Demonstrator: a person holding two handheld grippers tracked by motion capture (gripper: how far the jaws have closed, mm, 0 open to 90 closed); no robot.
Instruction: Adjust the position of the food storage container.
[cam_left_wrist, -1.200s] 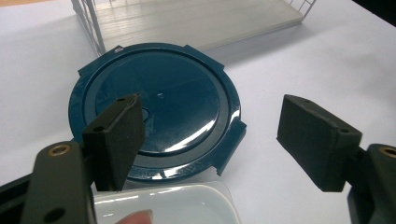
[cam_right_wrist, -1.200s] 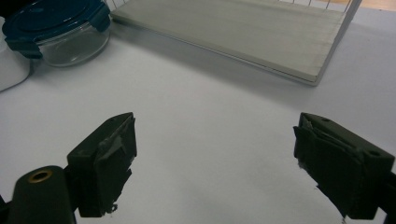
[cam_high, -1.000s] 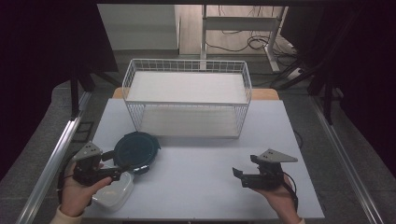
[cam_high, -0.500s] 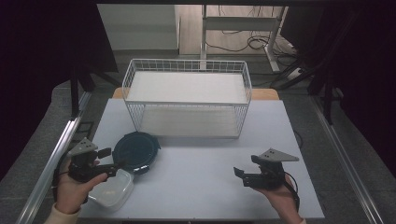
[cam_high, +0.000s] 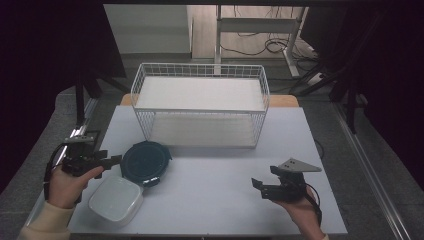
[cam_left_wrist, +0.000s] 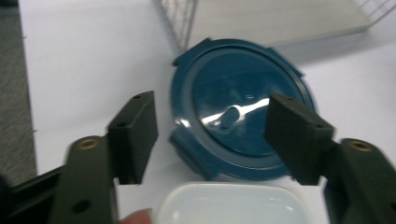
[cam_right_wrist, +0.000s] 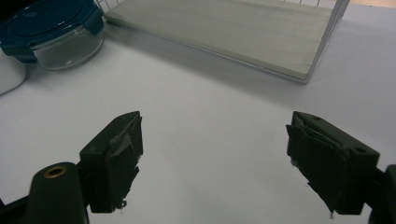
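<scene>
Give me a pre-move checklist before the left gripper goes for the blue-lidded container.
1. left gripper jaws apart, nothing between the pads, though they have just been closing: ok.
2. blue-lidded container upright on the table, lid on: ok.
3. Container lined up ahead of the left jaws in the left gripper view: ok.
4. white container close beside the blue one; whether they touch: cannot tell.
5. right gripper open, away from both containers: ok.
6. wire basket just behind the blue lid, little room there: not ok.

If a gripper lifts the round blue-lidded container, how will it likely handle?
The blue-lidded container has clear, glass-like walls, so it is probably heavy for its size, rigid and breakable. The glossy lid may be slippery. Its low, wide shape should resist tipping.
</scene>
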